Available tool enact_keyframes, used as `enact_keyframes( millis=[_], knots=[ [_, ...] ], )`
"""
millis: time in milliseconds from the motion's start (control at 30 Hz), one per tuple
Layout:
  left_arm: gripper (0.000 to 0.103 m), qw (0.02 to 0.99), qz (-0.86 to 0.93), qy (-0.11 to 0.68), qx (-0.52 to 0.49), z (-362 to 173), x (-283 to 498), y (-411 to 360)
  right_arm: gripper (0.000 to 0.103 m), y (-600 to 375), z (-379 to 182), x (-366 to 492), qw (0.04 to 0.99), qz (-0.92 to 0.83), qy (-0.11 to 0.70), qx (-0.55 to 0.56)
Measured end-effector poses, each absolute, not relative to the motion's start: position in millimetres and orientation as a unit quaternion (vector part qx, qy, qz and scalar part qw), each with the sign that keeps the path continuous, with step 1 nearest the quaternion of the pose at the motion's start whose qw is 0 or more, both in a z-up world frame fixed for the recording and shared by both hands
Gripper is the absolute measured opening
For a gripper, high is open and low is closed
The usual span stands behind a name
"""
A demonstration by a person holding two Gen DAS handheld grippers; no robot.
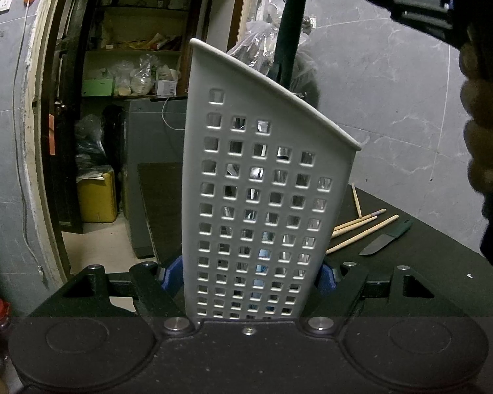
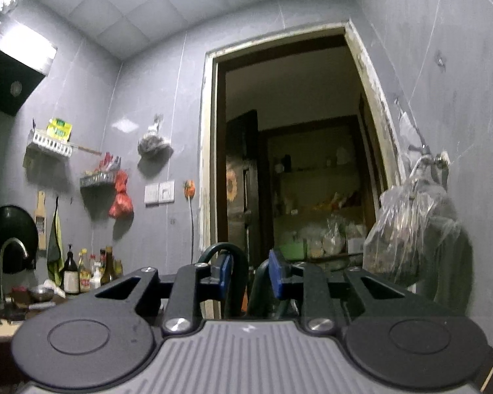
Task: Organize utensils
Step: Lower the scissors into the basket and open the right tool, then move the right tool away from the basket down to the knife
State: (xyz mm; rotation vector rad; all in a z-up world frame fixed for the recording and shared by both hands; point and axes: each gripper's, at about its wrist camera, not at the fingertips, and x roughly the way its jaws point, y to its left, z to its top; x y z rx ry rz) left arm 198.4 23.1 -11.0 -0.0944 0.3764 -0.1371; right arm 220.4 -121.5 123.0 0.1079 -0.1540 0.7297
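A white perforated utensil holder [image 1: 263, 197] stands upright on the black table [image 1: 427, 262], clamped between the blue pads of my left gripper [image 1: 246, 275]. A dark green utensil handle [image 1: 291, 26] rises out of the holder's top; the right gripper [image 1: 410, 3] grips it from the upper right. In the right wrist view the right gripper [image 2: 248, 275] is shut on the looped end of that dark green handle [image 2: 226, 256], pointing up toward the doorway. Several wooden chopsticks [image 1: 361, 226] and a dark green-handled knife [image 1: 386, 238] lie on the table right of the holder.
Grey tiled wall with a hanging plastic bag [image 2: 414, 226] is behind the holder. An open doorway [image 2: 295, 164] leads to a pantry with shelves. A sink tap [image 2: 11, 249], bottles [image 2: 82, 272] and wall racks sit at far left.
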Motion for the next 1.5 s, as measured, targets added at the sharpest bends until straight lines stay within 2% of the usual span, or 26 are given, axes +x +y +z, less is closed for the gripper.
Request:
enact_keyframes(
  millis=[233,400,433,500,733,900,1000,1300,1500],
  knots=[
    [0.077,0.979,-0.068,0.187,-0.047,-11.2,198.5,23.2,0.029,-104.2,120.6,218.6,0.930,0.368,-0.007,-0.015],
    [0.077,0.979,-0.069,0.187,-0.047,-11.2,198.5,23.3,0.034,-85.4,112.0,213.7,0.925,0.366,0.054,-0.088],
    [0.077,0.979,-0.069,0.187,-0.047,-11.3,198.1,23.7,0.038,-84.0,109.2,211.9,0.924,0.365,0.061,-0.096],
    [0.077,0.979,-0.069,0.187,-0.047,-11.1,197.4,24.3,0.054,-84.5,107.1,206.4,0.923,0.364,0.065,-0.104],
    [0.077,0.979,-0.069,0.187,-0.047,-11.4,197.8,24.1,0.064,-98.7,109.6,192.6,0.926,0.356,0.074,-0.105],
    [0.077,0.979,-0.068,0.187,-0.046,-11.3,196.2,25.0,0.088,-120.9,108.8,185.1,0.938,0.329,0.067,-0.091],
    [0.077,0.979,-0.067,0.188,-0.045,-11.1,195.2,24.7,0.100,-139.0,105.2,180.1,0.947,0.305,0.065,-0.078],
    [0.077,0.979,-0.062,0.190,-0.041,-8.8,193.2,21.0,0.103,-197.6,77.1,170.2,0.966,0.232,0.105,-0.038],
    [0.077,0.979,-0.061,0.192,-0.037,-6.9,192.0,17.4,0.103,-221.2,52.0,175.2,0.969,0.185,0.163,-0.021]
  ],
)
